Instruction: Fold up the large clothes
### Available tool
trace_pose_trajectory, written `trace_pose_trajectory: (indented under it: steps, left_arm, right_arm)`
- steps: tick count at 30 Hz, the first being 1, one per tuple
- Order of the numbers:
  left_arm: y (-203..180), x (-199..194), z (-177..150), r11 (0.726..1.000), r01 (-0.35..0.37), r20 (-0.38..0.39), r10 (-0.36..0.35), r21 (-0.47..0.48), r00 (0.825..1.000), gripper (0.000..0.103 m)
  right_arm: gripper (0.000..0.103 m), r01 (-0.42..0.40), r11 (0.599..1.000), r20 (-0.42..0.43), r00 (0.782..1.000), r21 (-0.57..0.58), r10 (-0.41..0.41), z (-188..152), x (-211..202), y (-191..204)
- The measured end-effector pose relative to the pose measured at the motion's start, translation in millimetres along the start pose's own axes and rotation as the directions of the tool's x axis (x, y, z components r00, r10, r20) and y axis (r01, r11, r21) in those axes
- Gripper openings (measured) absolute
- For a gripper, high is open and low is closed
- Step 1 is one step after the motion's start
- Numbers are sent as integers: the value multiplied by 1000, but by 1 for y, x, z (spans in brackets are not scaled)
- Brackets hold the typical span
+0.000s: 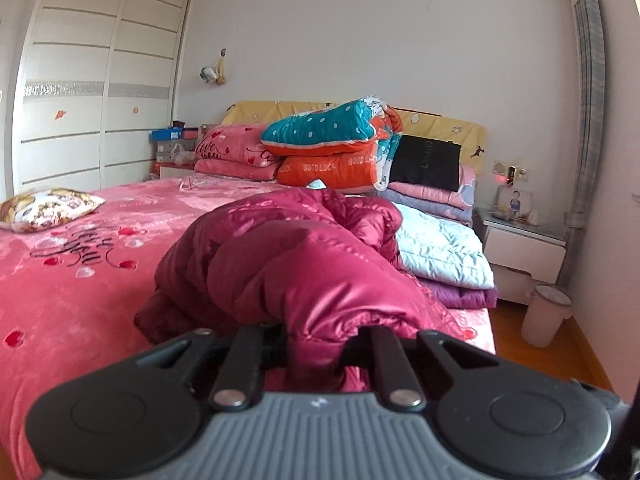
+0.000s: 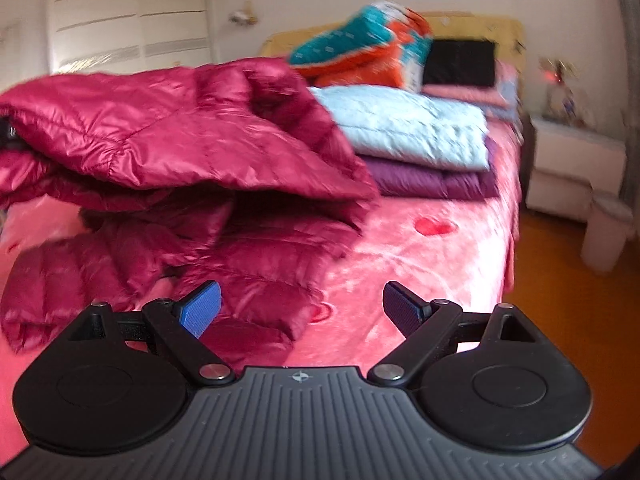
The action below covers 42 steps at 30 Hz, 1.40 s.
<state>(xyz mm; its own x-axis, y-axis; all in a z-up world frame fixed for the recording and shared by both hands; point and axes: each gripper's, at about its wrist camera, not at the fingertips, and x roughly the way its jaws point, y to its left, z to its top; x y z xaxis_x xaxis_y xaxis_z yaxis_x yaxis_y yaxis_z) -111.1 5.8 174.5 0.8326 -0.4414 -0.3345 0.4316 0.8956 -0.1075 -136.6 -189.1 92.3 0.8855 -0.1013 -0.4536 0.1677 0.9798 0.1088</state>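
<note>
A shiny crimson puffer jacket (image 1: 280, 256) lies bunched on the pink bed. My left gripper (image 1: 314, 344) is shut on a fold of it and holds that part lifted; its fingertips are buried in the fabric. In the right wrist view the jacket (image 2: 172, 132) hangs raised at the left over its lower part, which lies flat on the bed. My right gripper (image 2: 302, 308) is open and empty, just above the jacket's near edge, with the blue pads (image 2: 200, 312) spread wide.
The pink heart-print bedspread (image 1: 72, 280) covers the bed. Folded light blue and purple garments (image 2: 416, 128) are stacked at the right. Folded quilts (image 1: 340, 148) and pillows pile at the headboard. A cushion (image 1: 44, 208) lies at the left. A nightstand (image 1: 524, 252) and a bin (image 1: 544, 312) stand beside the bed.
</note>
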Motion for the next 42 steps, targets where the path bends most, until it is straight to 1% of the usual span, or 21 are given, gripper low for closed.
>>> trace_pose_trajectory:
  steps: [2,5,8,12,16,20,21,22,24,26,27,28,29,31,32,33,35,37,38,40,42]
  left_arm:
    - [4,-11,-4,1000,11,-10,-11,-21,1000,11]
    - [8,-26,-10,999,25,-21,-25,-27,999,11]
    - [11,-39,-16,999,39,-23,-39,-30,999,11]
    - [12,-56,-21,997,73,-24,-74,-28,997,11]
    - [13,-74,-26,993,113,-21,-114,-26,993,11]
    - [14,-84,-26,989,148,-12,-148,-27,989,11]
    - [15,-86,-28,988,154,-10,-154,-29,988,11]
    - [16,-88,-29,987,160,-11,-160,-31,987,11]
    - [17,-88,-29,984,172,-13,-173,-43,985,11]
    - [20,-89,-34,982,185,-17,-186,-49,982,12]
    - [21,-89,-35,980,191,-19,-192,-54,981,12]
    - [21,-89,-35,979,196,-19,-198,-58,980,13]
    - [22,-89,-35,977,202,-20,-204,-60,979,13]
    - [23,-89,-37,975,212,-27,-214,-67,976,17]
    - [24,-88,-37,973,218,-32,-221,-74,975,17]
    - [26,-90,-39,972,222,-35,-225,-82,974,19]
    - [28,-90,-40,968,232,-41,-237,-94,971,28]
    - [30,-93,-40,964,247,-39,-252,-96,967,44]
    - [31,-94,-40,964,250,-36,-255,-93,966,48]
    - [31,-96,-41,962,258,-25,-261,-83,965,66]
    - [32,-99,-42,963,263,-14,-264,-61,964,73]
  right_arm:
    - [103,-11,997,29,999,-78,13,-1,-6,15]
    - [103,-15,976,89,995,-217,35,-4,-21,39]
    - [103,-2,940,133,990,-341,50,-9,-34,63]
    - [103,57,882,191,981,-468,38,-16,-45,93]
    - [103,143,824,302,953,-549,35,-16,-59,114]
    - [103,216,761,375,926,-611,38,-19,-61,125]
    - [101,234,750,387,922,-618,31,-19,-60,126]
    - [93,254,743,397,918,-620,18,-17,-60,126]
    - [83,270,746,403,915,-609,-2,-9,-58,123]
    - [68,276,758,409,912,-591,-13,0,-58,117]
    - [56,277,762,408,913,-586,-19,4,-57,115]
    - [49,276,764,406,913,-583,-20,8,-57,113]
    - [47,283,760,410,912,-585,-24,9,-55,113]
    - [32,295,746,419,908,-597,-24,12,-54,114]
    - [29,299,742,421,907,-600,-24,13,-54,116]
    - [26,303,741,424,905,-600,-26,16,-54,116]
    - [25,311,743,433,901,-592,-33,18,-53,118]
    - [23,319,756,442,896,-572,-43,24,-54,116]
    - [22,320,764,444,895,-560,-49,29,-53,113]
    - [21,323,782,449,891,-533,-63,39,-49,106]
    - [21,324,808,448,890,-492,-84,53,-45,95]
